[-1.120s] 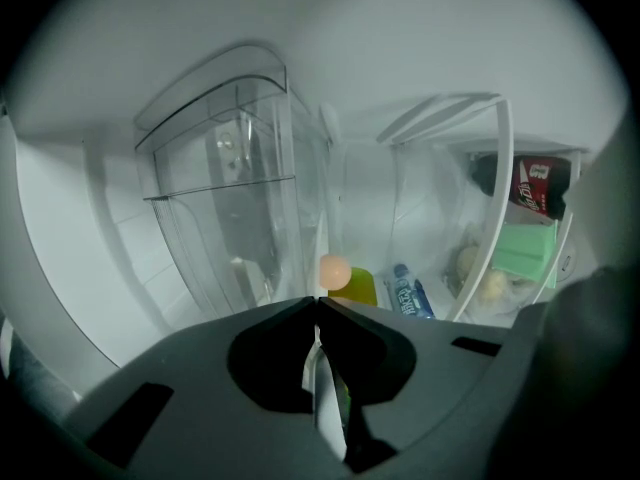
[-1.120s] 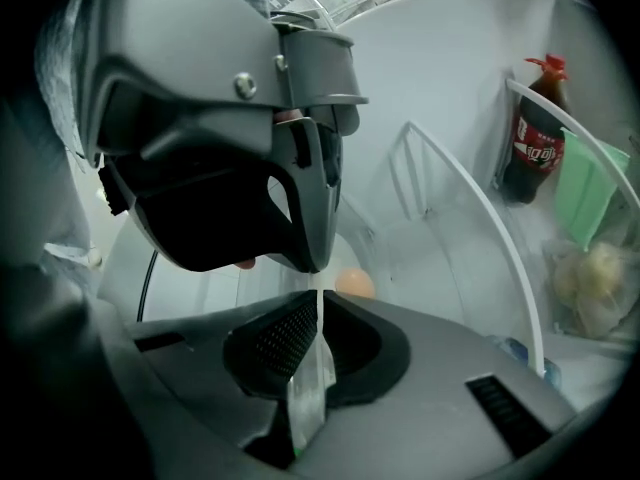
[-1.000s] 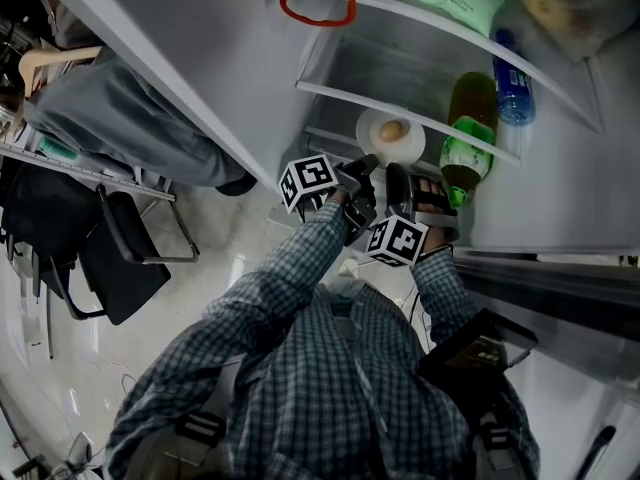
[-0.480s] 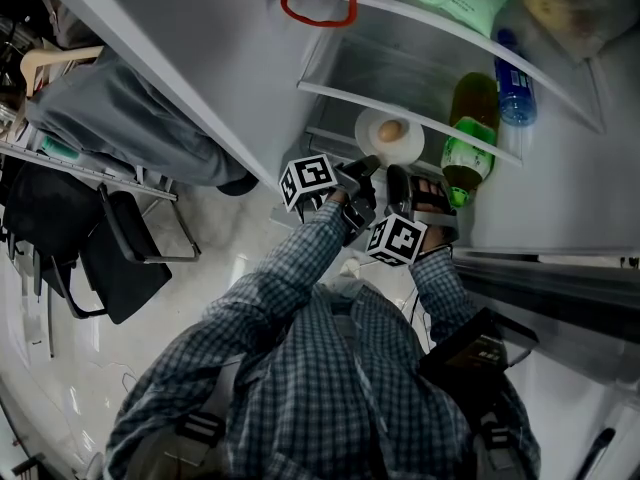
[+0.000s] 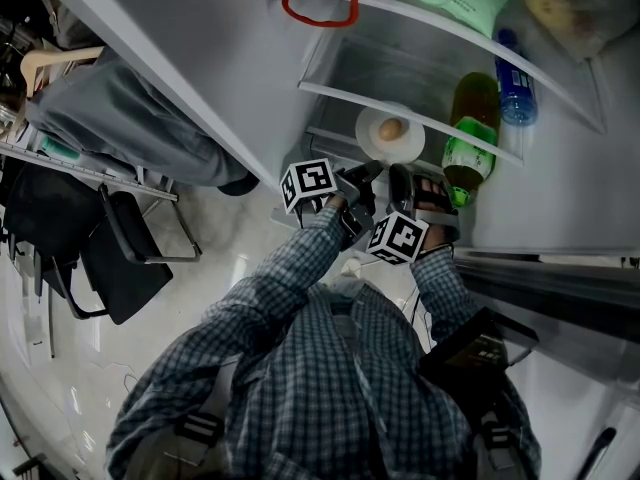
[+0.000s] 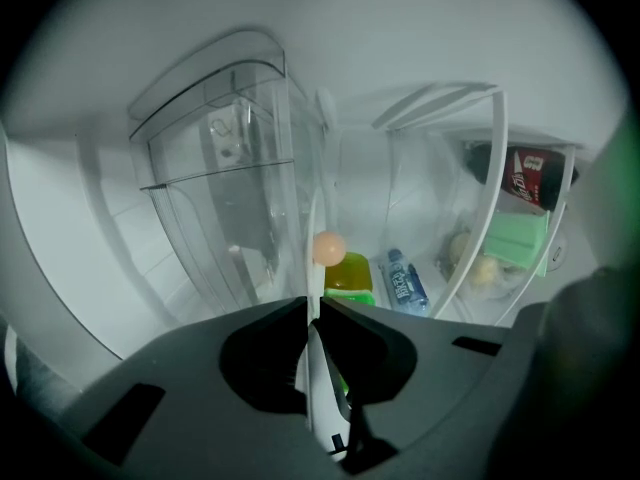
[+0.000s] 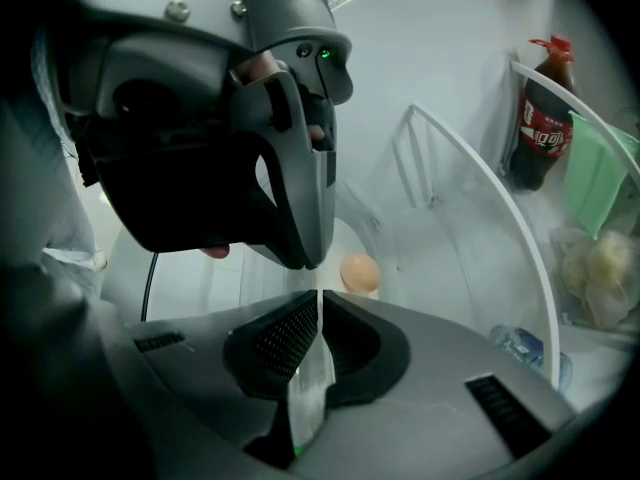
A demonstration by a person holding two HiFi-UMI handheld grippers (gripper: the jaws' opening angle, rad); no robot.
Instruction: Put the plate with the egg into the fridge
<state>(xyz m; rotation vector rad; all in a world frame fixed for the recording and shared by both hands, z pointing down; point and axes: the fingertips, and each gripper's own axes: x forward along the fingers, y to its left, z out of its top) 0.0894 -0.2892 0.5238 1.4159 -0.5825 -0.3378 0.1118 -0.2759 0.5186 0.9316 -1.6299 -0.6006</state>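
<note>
My left gripper (image 5: pixel 366 171) and my right gripper (image 5: pixel 401 178) both pinch tight the near rim of the stiff, slippery round white plate (image 5: pixel 373 143), seemingly just over the white-edged fridge shelf (image 5: pixel 330 94), so it must be held level for the loose, fragile beige egg (image 5: pixel 392 129); only the gripper views show the thin rim between my jaws.

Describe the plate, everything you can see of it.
The plate is small, round and white, ceramic by its look. It is held roughly level at the front of a fridge shelf, one brown egg on its middle. The left gripper and the right gripper each pinch its near rim, jaws shut on it.
</note>
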